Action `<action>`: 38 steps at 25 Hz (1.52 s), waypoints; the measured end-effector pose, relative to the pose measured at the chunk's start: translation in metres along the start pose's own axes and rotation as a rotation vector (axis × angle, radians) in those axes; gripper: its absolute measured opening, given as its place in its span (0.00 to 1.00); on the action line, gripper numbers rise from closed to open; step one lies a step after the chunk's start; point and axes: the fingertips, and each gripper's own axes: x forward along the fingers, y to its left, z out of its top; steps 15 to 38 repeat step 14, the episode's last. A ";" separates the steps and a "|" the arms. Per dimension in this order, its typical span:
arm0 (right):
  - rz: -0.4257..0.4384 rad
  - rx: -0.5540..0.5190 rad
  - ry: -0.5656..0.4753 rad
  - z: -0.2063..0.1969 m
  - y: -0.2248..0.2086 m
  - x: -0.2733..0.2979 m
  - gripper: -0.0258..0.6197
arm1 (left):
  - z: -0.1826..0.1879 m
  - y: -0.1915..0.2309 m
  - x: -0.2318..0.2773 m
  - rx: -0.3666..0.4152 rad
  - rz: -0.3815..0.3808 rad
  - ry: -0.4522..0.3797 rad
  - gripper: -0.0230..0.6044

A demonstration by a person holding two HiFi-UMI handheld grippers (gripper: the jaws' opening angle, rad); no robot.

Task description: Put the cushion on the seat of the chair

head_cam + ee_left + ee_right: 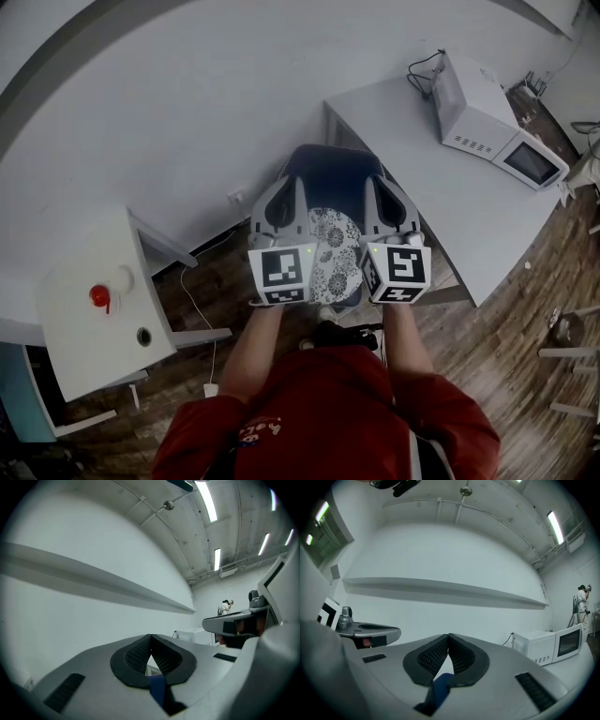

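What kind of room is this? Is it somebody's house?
Probably a workroom or lab, not a home: a grey desk with a microwave, a blue chair, bare white walls and strip lights overhead.

Left gripper (151, 635): jaws closed tip to tip, nothing between.
Right gripper (448, 635): same state.
Left forearm (255, 347), right forearm (405, 342): bare, extended forward, parallel, near each other.

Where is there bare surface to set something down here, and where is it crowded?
The grey table is bare from its corner by the chair up to the microwave. The white side table is bare but for a red object and a dark round thing mid-top. Crowded: the chair, where the left gripper and right gripper flank the cushion.
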 end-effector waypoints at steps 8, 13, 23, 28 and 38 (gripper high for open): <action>-0.001 -0.014 0.001 -0.002 0.001 0.002 0.08 | 0.001 0.002 0.000 -0.011 -0.004 -0.008 0.08; -0.005 -0.015 0.007 -0.004 0.003 0.004 0.08 | -0.001 0.005 0.000 -0.013 -0.003 -0.003 0.08; -0.007 -0.014 0.010 -0.005 0.003 0.004 0.08 | -0.001 0.006 0.000 -0.014 -0.004 -0.002 0.08; -0.007 -0.014 0.010 -0.005 0.003 0.004 0.08 | -0.001 0.006 0.000 -0.014 -0.004 -0.002 0.08; -0.007 -0.014 0.010 -0.005 0.003 0.004 0.08 | -0.001 0.006 0.000 -0.014 -0.004 -0.002 0.08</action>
